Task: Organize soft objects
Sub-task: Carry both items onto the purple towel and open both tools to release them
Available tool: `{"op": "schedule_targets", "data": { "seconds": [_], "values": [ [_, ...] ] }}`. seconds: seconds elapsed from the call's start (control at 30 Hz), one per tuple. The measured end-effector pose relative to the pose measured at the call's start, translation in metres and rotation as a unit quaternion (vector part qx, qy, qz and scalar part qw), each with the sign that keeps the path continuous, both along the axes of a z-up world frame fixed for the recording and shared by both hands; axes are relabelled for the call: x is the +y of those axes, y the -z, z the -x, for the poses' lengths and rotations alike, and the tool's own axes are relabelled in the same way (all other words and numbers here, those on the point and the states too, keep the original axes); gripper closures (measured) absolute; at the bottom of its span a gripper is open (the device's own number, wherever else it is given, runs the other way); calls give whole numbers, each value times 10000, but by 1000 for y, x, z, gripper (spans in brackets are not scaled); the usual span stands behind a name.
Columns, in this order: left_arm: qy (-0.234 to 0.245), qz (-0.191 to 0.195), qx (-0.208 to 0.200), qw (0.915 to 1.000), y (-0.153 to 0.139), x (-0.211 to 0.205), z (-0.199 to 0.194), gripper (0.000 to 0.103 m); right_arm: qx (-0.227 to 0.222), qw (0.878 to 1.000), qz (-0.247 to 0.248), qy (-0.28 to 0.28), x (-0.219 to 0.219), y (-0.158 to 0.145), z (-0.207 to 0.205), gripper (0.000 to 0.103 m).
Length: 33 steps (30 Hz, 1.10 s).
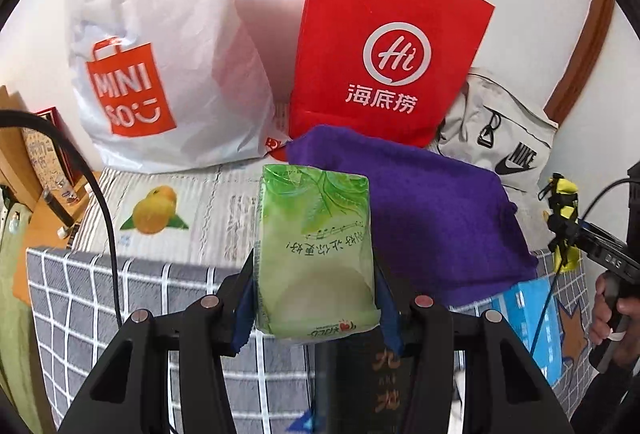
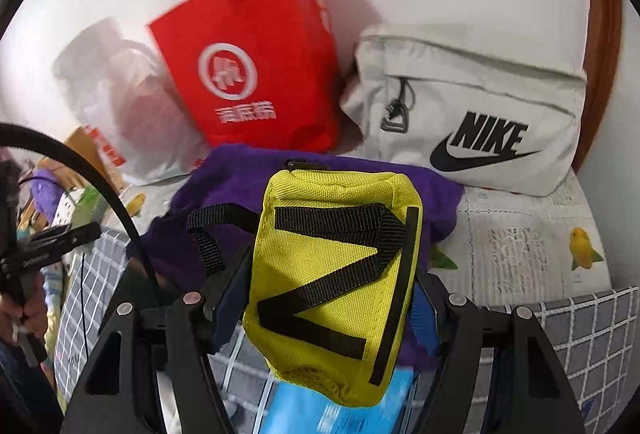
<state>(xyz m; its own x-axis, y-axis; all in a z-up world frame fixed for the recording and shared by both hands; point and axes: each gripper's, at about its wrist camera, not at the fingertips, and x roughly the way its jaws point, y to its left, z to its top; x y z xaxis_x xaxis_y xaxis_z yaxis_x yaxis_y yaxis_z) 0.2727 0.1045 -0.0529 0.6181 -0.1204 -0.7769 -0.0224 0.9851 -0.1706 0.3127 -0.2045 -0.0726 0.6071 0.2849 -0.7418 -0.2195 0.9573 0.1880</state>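
My left gripper [image 1: 316,298] is shut on a green tissue pack [image 1: 316,254], held above the bed. My right gripper [image 2: 328,298] is shut on a yellow pouch [image 2: 332,282] with black straps; that pouch [image 1: 564,194] also shows at the right edge of the left wrist view. A purple towel [image 1: 420,202] lies on the bed just beyond both held things, its far side [image 2: 224,178] showing in the right wrist view. Behind it stand a red paper bag [image 1: 384,46], a white plastic bag [image 1: 168,46] and a pale grey Nike bag [image 2: 472,106].
A blue packet [image 1: 528,318] lies on the grey checked blanket [image 1: 100,302] under the grippers; the packet [image 2: 320,410] sits below the pouch. A person's hand [image 1: 608,310] holds the other gripper's handle. A wooden shelf [image 1: 36,170] stands at the left, a white wall behind.
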Motion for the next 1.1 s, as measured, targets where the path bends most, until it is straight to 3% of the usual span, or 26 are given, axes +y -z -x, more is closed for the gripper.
{"op": "schedule_targets", "data": {
  "seconds": [0.17,0.5,0.77,1.1],
  "values": [
    [-8,46,105,9999,13,1,-21,54,275,9996,-55,3,1,22,-41,33],
    [50,-41,226,9997,28,0,-47,54,974,9948,292,-29,7,73,-112,33],
    [105,-71,306,9995,34,-3,-56,54,1459,9886,377,35,11,96,-135,33],
    [257,-99,356,9990,33,-11,-60,54,1534,9858,664,-156,31,105,-142,24]
  ]
}}
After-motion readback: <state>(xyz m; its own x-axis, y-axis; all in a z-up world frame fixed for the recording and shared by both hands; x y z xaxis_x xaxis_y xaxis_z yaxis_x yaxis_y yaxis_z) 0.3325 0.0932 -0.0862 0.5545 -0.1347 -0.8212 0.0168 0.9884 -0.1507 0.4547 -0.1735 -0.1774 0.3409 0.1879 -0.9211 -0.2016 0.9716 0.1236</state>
